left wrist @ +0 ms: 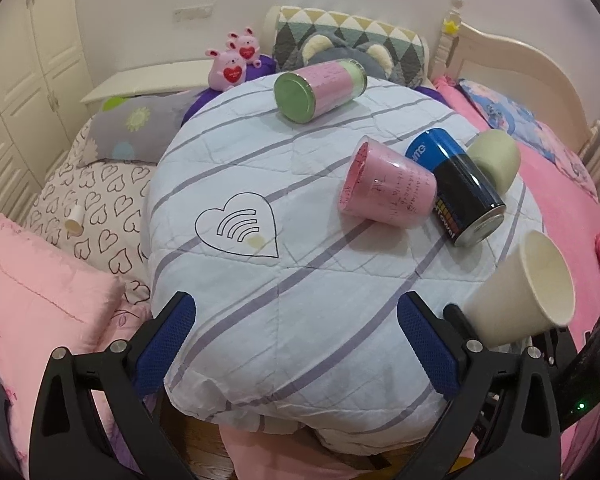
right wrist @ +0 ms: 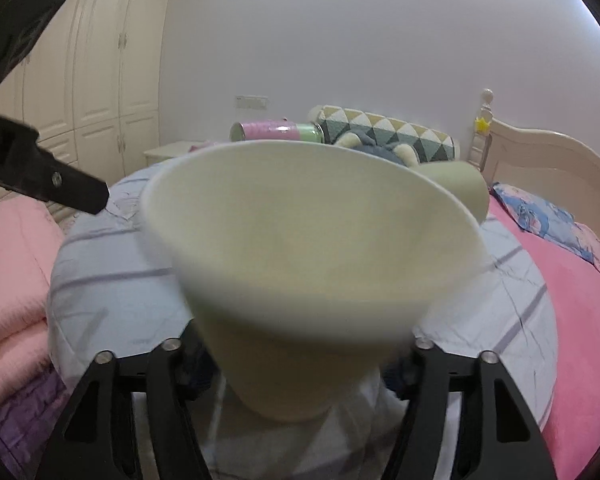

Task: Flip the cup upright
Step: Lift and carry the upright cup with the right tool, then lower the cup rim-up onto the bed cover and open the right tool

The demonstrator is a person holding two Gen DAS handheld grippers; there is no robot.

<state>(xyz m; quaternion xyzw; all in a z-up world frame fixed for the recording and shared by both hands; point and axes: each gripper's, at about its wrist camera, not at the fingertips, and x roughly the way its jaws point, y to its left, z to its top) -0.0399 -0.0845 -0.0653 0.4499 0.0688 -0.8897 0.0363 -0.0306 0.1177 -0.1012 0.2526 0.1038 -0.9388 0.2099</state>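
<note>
Hidden: in the right wrist view the cream paper cup (right wrist: 300,280) fills the centre, blurred, covering the right gripper (right wrist: 300,368) fingertips and most of the round table under a white quilted cloth with grey stripes (right wrist: 100,280).
Cut off: the right gripper's body at the right edge of the left wrist view.
Writing: the blue and black can (left wrist: 458,188) lying on its side shows "Towel"; the pink cup with handwriting (left wrist: 386,184) is too small to read.
Left gripper (left wrist: 296,344): jaws wide apart over the cloth, holding nothing.
Right gripper: clamped on the cup's lower body; cup tilted, mouth towards upper right, above the table's lower right edge (left wrist: 520,292).
</note>
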